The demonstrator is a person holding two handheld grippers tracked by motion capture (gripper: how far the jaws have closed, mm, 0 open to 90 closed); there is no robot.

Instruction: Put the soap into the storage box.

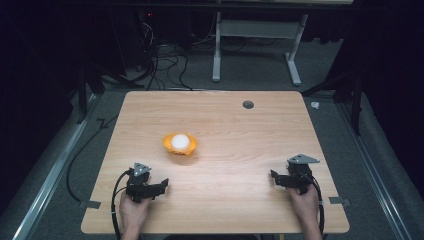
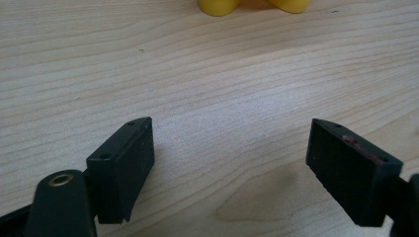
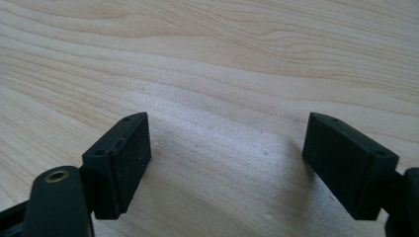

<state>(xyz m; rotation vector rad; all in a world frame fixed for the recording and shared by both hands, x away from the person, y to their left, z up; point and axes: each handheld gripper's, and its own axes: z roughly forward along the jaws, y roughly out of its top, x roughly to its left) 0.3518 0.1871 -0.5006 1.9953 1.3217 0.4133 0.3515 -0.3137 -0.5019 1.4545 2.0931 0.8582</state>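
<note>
Left gripper (image 1: 159,186) at near-left of wooden table (image 1: 240,195), held in left hand (image 1: 134,209), jaws wide apart, nothing between them, bare wood under them in left gripper view. Orange bowl (image 1: 180,145) with white ball (image 1: 180,141) inside, mid-table, ahead of left gripper, well apart from both. Dark round hole (image 1: 248,104) near far edge. Right gripper (image 1: 276,178) at near-right, in right hand (image 1: 305,202), jaws wide apart too, empty.

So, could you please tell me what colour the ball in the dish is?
White; the ball shows best in the high view, sitting in the orange dish.
</note>
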